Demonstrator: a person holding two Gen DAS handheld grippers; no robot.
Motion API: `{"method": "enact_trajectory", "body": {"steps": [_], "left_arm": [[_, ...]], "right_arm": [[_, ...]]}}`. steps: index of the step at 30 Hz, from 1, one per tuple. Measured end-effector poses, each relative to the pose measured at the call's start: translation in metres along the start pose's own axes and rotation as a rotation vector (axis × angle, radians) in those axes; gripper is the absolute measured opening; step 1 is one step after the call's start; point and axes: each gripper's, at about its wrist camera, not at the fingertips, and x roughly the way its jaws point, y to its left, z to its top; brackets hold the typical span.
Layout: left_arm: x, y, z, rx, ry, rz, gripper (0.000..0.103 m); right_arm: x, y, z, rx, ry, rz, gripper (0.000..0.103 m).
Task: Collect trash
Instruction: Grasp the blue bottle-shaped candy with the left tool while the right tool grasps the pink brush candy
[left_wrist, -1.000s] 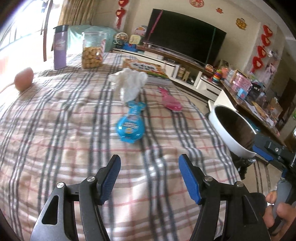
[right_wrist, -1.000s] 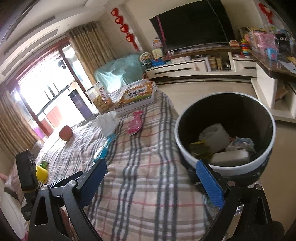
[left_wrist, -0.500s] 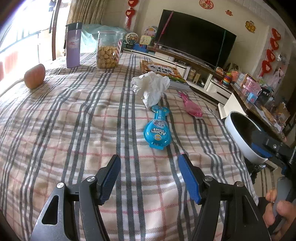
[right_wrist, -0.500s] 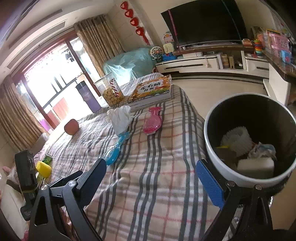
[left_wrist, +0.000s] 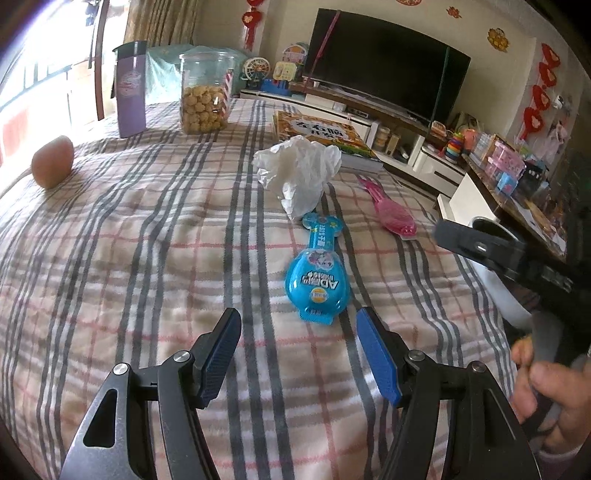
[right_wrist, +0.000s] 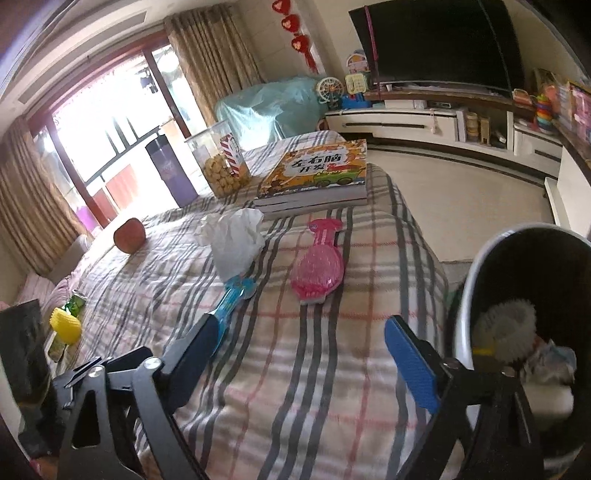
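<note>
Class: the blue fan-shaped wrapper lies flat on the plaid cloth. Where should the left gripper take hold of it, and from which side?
Probably the narrow neck of the blue wrapper, coming from above. The left gripper is open, just short of the wide end, which looks too broad and flat to pinch. The neck is slim enough to fit between the fingers, closing across its width, clear of the crumpled tissue.

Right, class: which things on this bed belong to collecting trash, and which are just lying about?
Job:
crumpled tissue
blue wrapper
pink wrapper
trash bin

Lying about:
book
cookie jar
purple bottle
apple
</note>
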Motion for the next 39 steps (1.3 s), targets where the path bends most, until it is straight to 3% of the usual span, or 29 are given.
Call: {"method": "enact_trajectory", "body": {"steps": [8, 13, 15, 17, 31, 39], "left_arm": [[0.032, -0.004, 0.014, 0.018, 0.030, 0.030, 0.062], [0.043, -0.006, 0.019, 0.023, 0.041, 0.031, 0.047], [0.046, -0.007, 0.019, 0.026, 0.040, 0.030, 0.031], [0.045, -0.005, 0.020, 0.018, 0.037, 0.013, 0.031], [0.017, 0.011, 0.000, -0.023, 0.014, -0.057, 0.025], [-0.003, 0.002, -0.013, -0.009, 0.010, -0.088, 0.014]], "right_arm": [[0.042, -0.010, 0.016, 0.007, 0.068, -0.021, 0.073], [0.057, -0.008, 0.022, -0.018, 0.083, -0.049, 0.071], [0.060, -0.008, 0.021, -0.028, 0.087, -0.068, 0.059], [0.059, -0.010, 0.020, -0.033, 0.085, -0.079, 0.047], [0.002, -0.010, -0.031, 0.008, 0.075, 0.017, 0.047], [-0.024, -0.010, -0.055, 0.048, 0.065, 0.038, 0.047]]}}
